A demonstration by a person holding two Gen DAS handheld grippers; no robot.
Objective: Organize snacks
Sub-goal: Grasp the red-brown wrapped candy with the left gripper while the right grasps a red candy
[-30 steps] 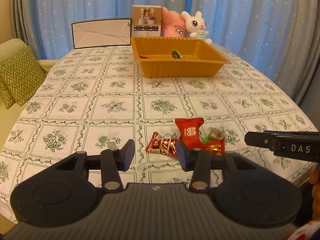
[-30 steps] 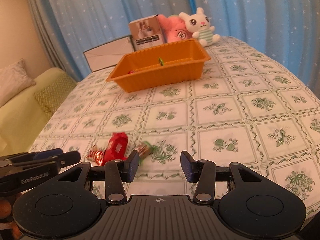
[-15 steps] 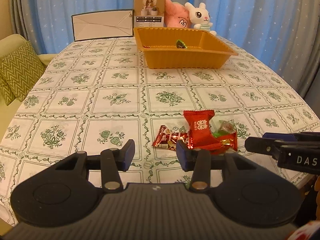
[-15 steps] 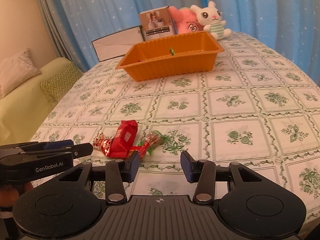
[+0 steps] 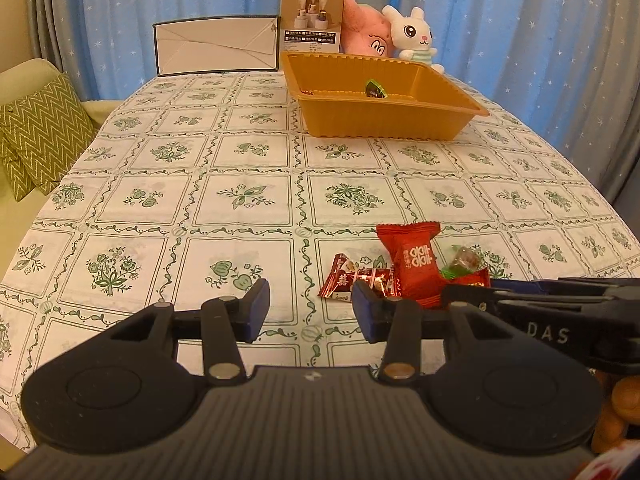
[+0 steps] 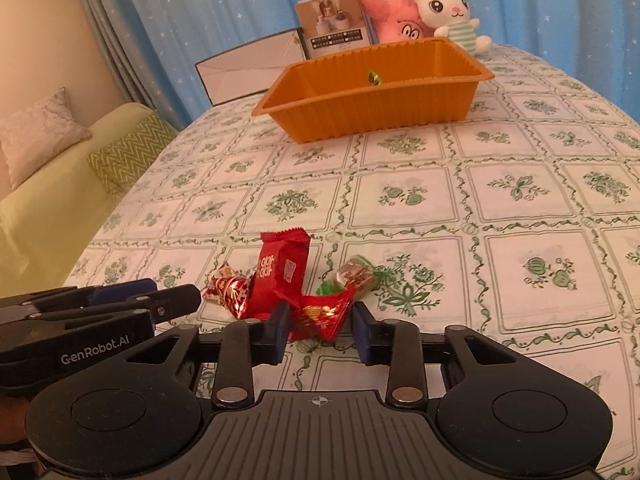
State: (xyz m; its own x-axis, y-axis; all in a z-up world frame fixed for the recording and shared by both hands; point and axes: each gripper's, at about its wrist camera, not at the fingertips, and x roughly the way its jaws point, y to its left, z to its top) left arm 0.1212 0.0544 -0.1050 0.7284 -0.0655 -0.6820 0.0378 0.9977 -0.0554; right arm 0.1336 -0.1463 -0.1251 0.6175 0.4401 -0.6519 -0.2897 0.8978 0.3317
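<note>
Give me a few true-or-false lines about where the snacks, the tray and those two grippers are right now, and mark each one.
1. The orange tray already holds a green-wrapped candy. True.
2. The big red packet lies inside the tray. False: it lies on the tablecloth with the other loose snacks.
3. The right gripper is open, with a small red wrapper between its fingers. True.
4. The left gripper is shut on a snack. False: it is open and holds nothing.
5. A white bunny toy sits behind the tray. True.
</note>
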